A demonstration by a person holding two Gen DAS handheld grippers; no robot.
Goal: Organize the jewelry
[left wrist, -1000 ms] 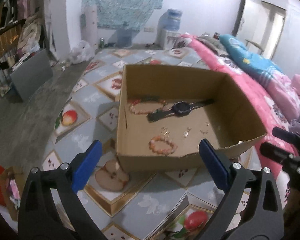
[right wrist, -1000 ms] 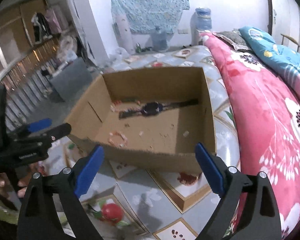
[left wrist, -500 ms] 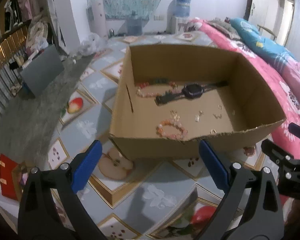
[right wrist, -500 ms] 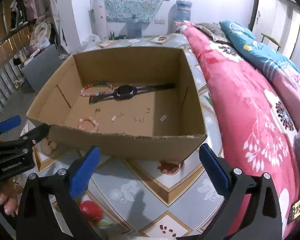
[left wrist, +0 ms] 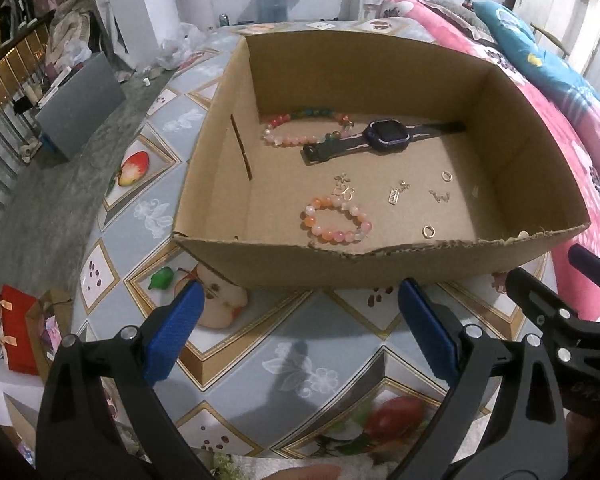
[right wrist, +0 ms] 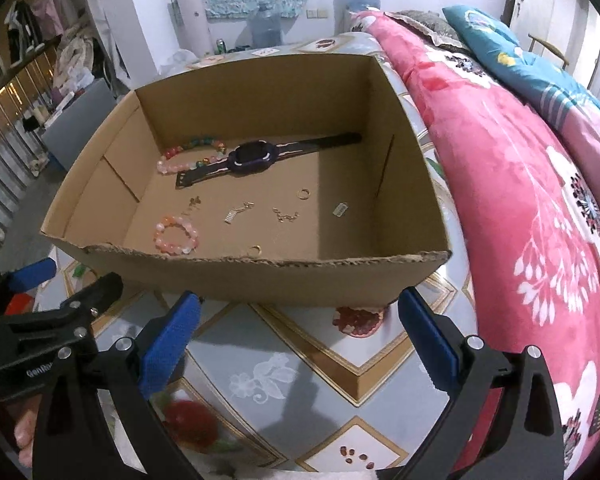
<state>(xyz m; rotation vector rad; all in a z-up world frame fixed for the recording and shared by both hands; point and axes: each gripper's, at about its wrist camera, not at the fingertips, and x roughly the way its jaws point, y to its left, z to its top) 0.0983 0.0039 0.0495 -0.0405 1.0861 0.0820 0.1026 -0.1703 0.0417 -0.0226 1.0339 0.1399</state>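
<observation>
An open cardboard box [left wrist: 284,268] [right wrist: 260,280] stands on a fruit-patterned tablecloth. Inside lie a dark watch [left wrist: 382,134] [right wrist: 254,156], a long bead bracelet [left wrist: 300,128] [right wrist: 188,154], a small pink-orange bead bracelet [left wrist: 336,220] [right wrist: 176,236], and several small gold earrings and charms [left wrist: 398,194] [right wrist: 284,214]. My left gripper [left wrist: 300,320] is open and empty, just in front of the box's near wall. My right gripper [right wrist: 300,328] is open and empty, also in front of the near wall.
A bed with a pink floral blanket [right wrist: 520,200] runs along the right of the table. The tablecloth [left wrist: 320,344] has bare room in front of the box. The floor to the left holds a grey box [left wrist: 80,108] and a red bag [left wrist: 16,328].
Both grippers have moved closer to the box and higher, now looking down into it. Nothing in the box has moved.
</observation>
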